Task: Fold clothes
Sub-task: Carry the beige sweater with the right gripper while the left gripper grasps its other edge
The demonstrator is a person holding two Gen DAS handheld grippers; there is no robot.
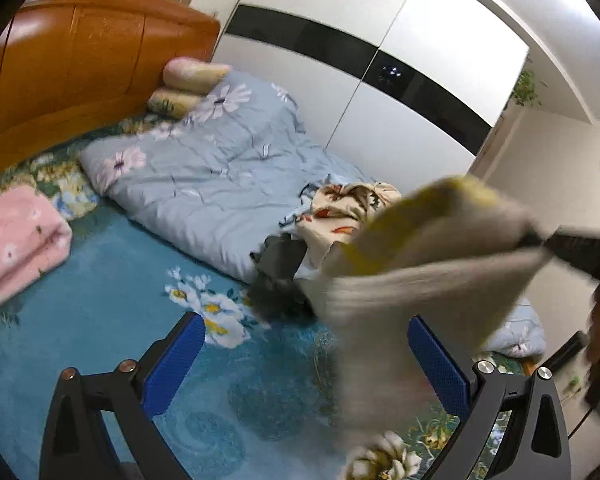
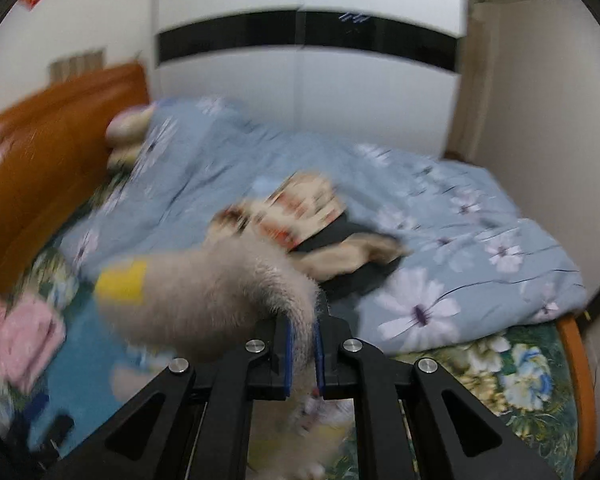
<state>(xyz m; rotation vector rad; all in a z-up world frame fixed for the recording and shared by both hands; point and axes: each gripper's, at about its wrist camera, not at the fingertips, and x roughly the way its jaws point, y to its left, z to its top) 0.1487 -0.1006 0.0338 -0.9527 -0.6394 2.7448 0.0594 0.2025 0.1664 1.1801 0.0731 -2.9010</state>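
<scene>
Even indoor light fills both of your fisheye views, with ceiling lamps glaring off the glossy white wardrobe. Motion smears the beige garment in your left view and nearly everything in the right, the headboard included. Straight lines bow toward dark, vignetted corners.

Clothes pile on quilt, folded blanket left, headboard behind.
</scene>
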